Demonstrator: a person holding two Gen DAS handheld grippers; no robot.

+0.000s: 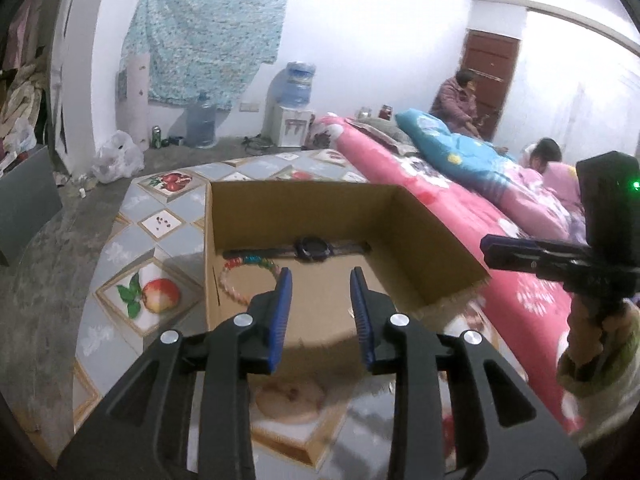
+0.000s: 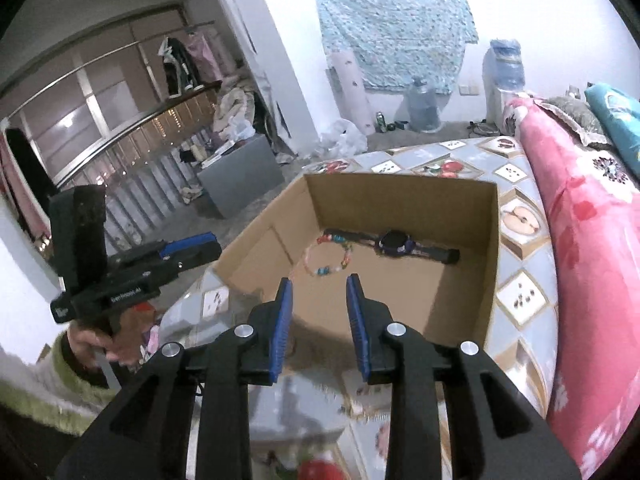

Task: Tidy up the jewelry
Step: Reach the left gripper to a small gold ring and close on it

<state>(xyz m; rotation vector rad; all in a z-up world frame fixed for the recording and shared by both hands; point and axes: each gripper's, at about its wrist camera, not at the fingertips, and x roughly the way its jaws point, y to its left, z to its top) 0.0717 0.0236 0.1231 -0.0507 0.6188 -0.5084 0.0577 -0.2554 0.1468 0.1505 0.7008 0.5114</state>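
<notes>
An open cardboard box (image 1: 304, 208) (image 2: 404, 200) stands on a bed covered with a fruit-patterned sheet. Inside it lie a dark wristwatch (image 1: 312, 249) (image 2: 394, 242) along the far wall and a colourful bead bracelet (image 1: 236, 280) (image 2: 328, 258) at the left. My left gripper (image 1: 320, 280) is open and empty, above the box's near edge. My right gripper (image 2: 318, 286) is open and empty, also at the near edge of the box. The right gripper also shows at the right of the left wrist view (image 1: 520, 250), and the left gripper at the left of the right wrist view (image 2: 188, 246).
A rolled pink quilt (image 1: 420, 184) (image 2: 580, 240) lies along the right side of the box. Two people sit at the far right (image 1: 460, 100). A water dispenser (image 1: 294, 108), plastic bags and a grey cabinet (image 2: 240, 172) stand on the floor beyond the bed.
</notes>
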